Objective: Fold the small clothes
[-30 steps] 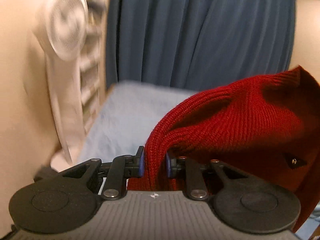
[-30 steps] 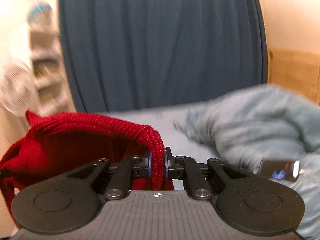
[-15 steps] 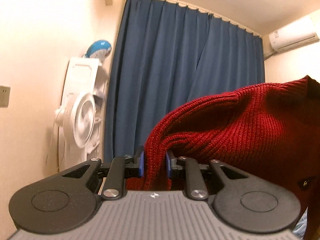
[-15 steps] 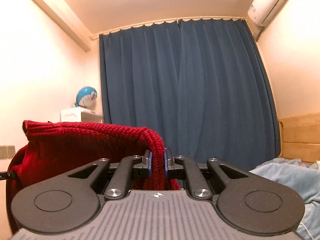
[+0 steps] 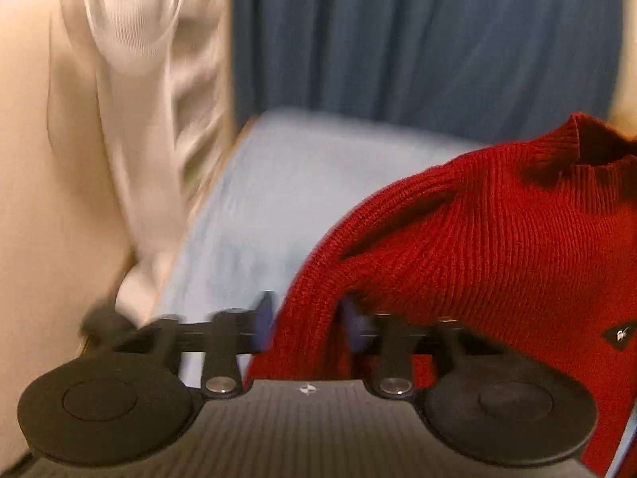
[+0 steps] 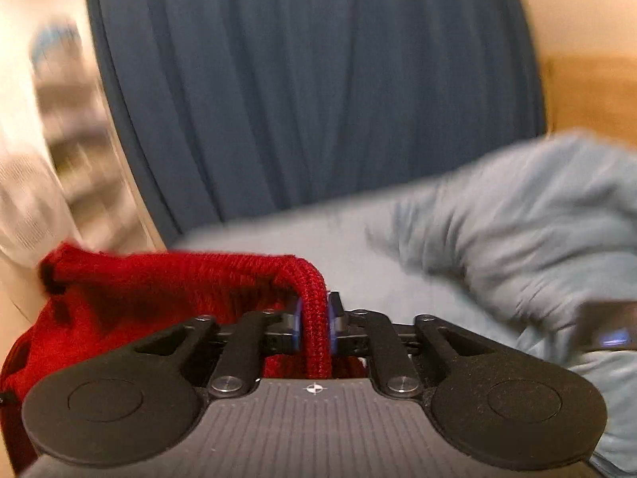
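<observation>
A red knitted sweater point(image 5: 497, 239) hangs between my two grippers above a light blue bed point(image 5: 270, 199). My left gripper point(image 5: 306, 320) is shut on one shoulder of it; the collar and a small black label show to the right. My right gripper point(image 6: 314, 318) is shut on the other shoulder of the red sweater point(image 6: 159, 290), which stretches off to the left. Both views are blurred by motion. The lower part of the sweater is hidden below the grippers.
A dark blue curtain point(image 6: 318, 79) hangs behind the bed. A white fan point(image 5: 131, 20) and shelves stand at the left. A crumpled light blue blanket point(image 6: 517, 219) lies on the bed at the right, with a dark device point(image 6: 609, 330) on it.
Both grippers tipped up toward the ceiling half a second ago and have swung back down toward the bed, still holding the sweater.
</observation>
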`<state>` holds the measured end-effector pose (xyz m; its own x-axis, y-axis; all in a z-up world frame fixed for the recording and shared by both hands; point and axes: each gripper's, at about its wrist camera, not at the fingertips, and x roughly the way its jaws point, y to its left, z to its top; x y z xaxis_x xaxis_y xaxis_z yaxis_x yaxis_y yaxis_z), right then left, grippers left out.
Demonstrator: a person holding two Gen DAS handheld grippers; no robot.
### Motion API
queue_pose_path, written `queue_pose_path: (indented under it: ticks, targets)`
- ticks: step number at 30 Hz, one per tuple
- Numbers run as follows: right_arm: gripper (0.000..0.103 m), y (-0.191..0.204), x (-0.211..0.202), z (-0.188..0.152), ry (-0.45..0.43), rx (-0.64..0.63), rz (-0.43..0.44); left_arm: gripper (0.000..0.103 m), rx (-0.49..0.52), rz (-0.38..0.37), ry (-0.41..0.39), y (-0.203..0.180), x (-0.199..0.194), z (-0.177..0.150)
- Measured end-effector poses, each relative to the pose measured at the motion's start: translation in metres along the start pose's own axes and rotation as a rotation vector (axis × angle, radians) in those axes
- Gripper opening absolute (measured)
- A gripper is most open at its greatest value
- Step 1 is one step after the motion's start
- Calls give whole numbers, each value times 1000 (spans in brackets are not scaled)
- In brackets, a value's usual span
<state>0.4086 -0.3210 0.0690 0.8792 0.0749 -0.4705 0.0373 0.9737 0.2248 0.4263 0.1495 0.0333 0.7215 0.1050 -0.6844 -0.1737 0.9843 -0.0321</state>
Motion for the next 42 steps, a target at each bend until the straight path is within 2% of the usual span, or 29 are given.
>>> queue_pose_path:
  ticks: [1,2,3,4,5,7,10,11,15,17,18,19,20,21,22,24,26,27,29,31,32,33,35,37,40,42]
  targets:
    - [42,0,37,-11,46,16,-56,54,-35,85,48,-1,34,-6]
    - [45,-2,72,-25,101,25,-124,54,-50,106,100,0,61,-13]
    - [45,-2,90,-43,127,29,-153,56,-75,103,139,4,78,-22]
    - [45,-7,97,-58,151,37,-141,65,-111,86,164,12,88,-35]
    - [45,-16,99,-81,186,50,-98,81,-123,61,175,17,92,-48]
    - [45,-36,84,-124,252,56,-60,89,-100,62,183,26,87,-82]
    - [46,-60,55,-189,359,12,-88,89,-63,67,222,37,61,-137]
    - [49,-66,49,-209,401,-5,-95,89,-73,64,233,43,52,-150]
    - [71,-67,0,-280,527,-74,-73,93,-142,58,261,64,10,-198]
    - [72,-64,-1,-307,565,-136,-91,94,-182,62,270,72,-7,-211]
    - [68,-63,-2,-321,573,-177,-118,94,-199,64,280,75,-10,-215]
    - [59,-62,-3,-327,569,-211,-141,94,-213,64,287,77,-18,-220]
    - [37,-63,-3,-330,563,-231,-159,94,-221,65,290,78,-25,-223]
    - [19,-67,-2,-326,558,-225,-168,94,-221,68,289,77,-34,-224]
    - [13,-74,-6,-319,561,-195,-160,94,-212,73,284,76,-42,-225]
    - [12,-90,-12,-285,532,-137,-155,94,-180,92,263,72,-52,-224]
    - [11,-100,-17,-242,401,-205,-224,96,-163,113,247,67,-54,-221]
    - [11,-108,-14,-216,311,-245,-291,97,-164,120,247,65,-56,-219]
    - [11,-129,2,-178,220,-285,-478,97,-164,129,249,59,-57,-216]
    - [22,-154,17,-149,139,-261,-657,97,-157,137,245,53,-57,-213]
    - [41,-163,21,-142,128,-235,-711,99,-150,137,242,50,-57,-212]
    - [51,-167,20,-142,134,-210,-707,100,-139,139,238,48,-57,-212]
    - [53,-166,9,-157,129,-152,-613,103,-110,152,226,47,-54,-213]
    - [53,-153,-3,-191,192,-137,-500,103,-94,175,237,47,-47,-215]
    - [53,-125,-20,-245,266,-114,-357,103,-128,187,267,57,-36,-217]
    - [54,-100,-28,-282,356,-72,-221,103,-151,198,278,66,-32,-220]
